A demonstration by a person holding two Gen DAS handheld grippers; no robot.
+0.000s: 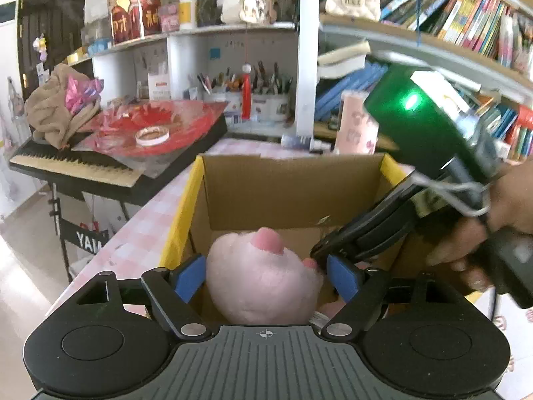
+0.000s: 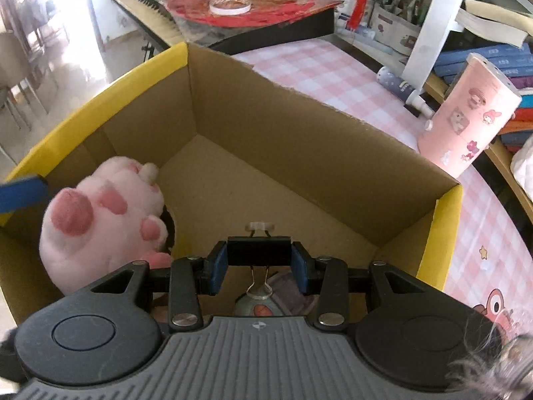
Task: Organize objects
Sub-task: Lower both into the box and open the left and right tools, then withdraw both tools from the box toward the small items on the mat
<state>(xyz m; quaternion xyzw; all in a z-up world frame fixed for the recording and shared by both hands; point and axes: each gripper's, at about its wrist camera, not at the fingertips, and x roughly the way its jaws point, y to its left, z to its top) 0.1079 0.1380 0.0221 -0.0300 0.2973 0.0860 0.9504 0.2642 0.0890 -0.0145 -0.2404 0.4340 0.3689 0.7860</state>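
Note:
A pink plush paw [image 1: 260,286] with darker pink pads lies in the near left corner of an open cardboard box [image 1: 289,166] with yellow outer sides. My left gripper [image 1: 266,276] straddles the plush, and its blue pads [image 1: 190,278] stand just clear of the fur on both sides, open. In the right wrist view the plush [image 2: 100,220] leans on the left wall of the box [image 2: 299,106]. My right gripper [image 2: 260,260] is shut on a black binder clip [image 2: 260,250], held over the box's near end. It also shows in the left wrist view as the right gripper [image 1: 318,251], beside the plush.
The box stands on a pink checked tablecloth [image 2: 333,70]. A pink sticker-covered cup [image 2: 466,123] and a lying spray bottle [image 2: 403,90] are beyond its far right side. A keyboard [image 1: 76,166] carrying red paper and a tape roll [image 1: 153,136] sits left. Bookshelves [image 1: 466,16] rise behind.

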